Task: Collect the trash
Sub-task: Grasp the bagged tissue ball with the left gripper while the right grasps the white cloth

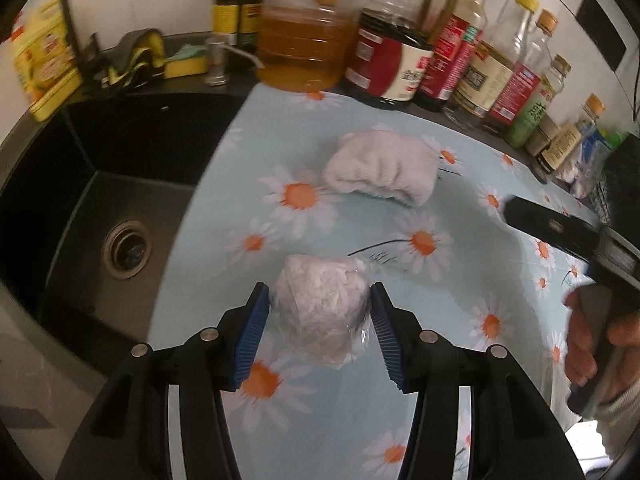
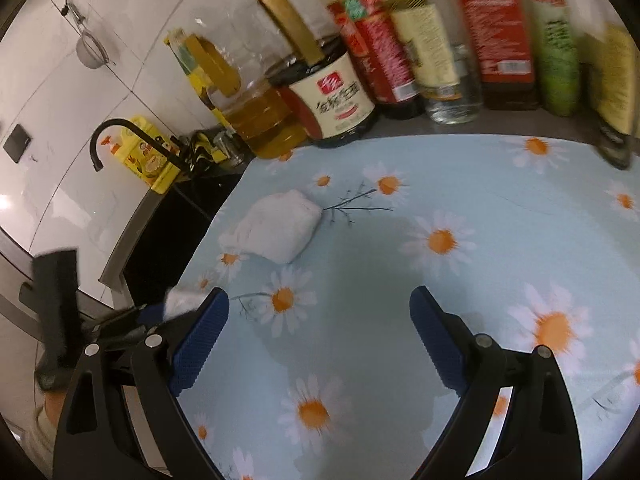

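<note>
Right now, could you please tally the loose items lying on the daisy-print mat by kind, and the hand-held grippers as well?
Plastic-wrapped wad of trash, between the open left hand-held gripper's pads: 1
Folded white cloth: 1
Hand-held grippers, including the open, empty right hand-held gripper: 2
Total: 4
</note>
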The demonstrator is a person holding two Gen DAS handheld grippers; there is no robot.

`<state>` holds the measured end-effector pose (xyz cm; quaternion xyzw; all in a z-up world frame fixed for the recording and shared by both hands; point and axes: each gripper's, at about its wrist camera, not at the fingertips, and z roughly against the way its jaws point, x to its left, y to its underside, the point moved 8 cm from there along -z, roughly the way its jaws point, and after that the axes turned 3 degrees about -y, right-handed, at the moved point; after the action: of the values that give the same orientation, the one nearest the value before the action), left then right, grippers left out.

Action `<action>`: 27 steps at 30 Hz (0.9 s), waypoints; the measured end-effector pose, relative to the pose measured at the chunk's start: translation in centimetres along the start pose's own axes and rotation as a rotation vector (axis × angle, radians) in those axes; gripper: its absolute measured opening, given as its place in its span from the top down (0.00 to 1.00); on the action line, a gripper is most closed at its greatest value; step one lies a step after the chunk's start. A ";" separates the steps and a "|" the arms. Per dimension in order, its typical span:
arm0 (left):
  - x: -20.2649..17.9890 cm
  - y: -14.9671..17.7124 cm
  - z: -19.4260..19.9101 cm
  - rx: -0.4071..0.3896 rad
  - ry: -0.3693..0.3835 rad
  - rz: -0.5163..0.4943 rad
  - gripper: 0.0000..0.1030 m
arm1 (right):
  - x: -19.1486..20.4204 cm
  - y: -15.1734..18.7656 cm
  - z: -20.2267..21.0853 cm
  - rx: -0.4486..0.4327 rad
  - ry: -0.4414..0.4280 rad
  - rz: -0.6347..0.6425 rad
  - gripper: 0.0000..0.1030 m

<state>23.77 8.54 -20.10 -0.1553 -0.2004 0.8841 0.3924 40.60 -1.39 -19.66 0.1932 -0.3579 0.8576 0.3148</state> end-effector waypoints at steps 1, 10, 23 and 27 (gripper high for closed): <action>0.3 0.2 0.3 -0.003 -0.006 0.006 0.52 | 0.1 -0.2 -0.7 0.006 0.003 0.004 0.12; 3.2 1.6 2.6 -0.025 -0.043 0.086 0.52 | 2.9 -3.2 -6.6 0.036 0.021 0.070 0.12; 6.0 3.1 3.4 -0.022 -0.060 0.154 0.52 | 4.3 -3.2 -10.7 0.056 0.147 0.186 0.32; 6.3 3.1 3.6 -0.028 -0.053 0.157 0.52 | 4.7 -3.0 -10.6 0.046 0.149 0.220 0.58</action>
<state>16.13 10.57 -19.18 -0.1524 -0.2104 0.9132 0.3140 38.11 9.98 -22.65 0.0959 -0.3326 0.9069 0.2401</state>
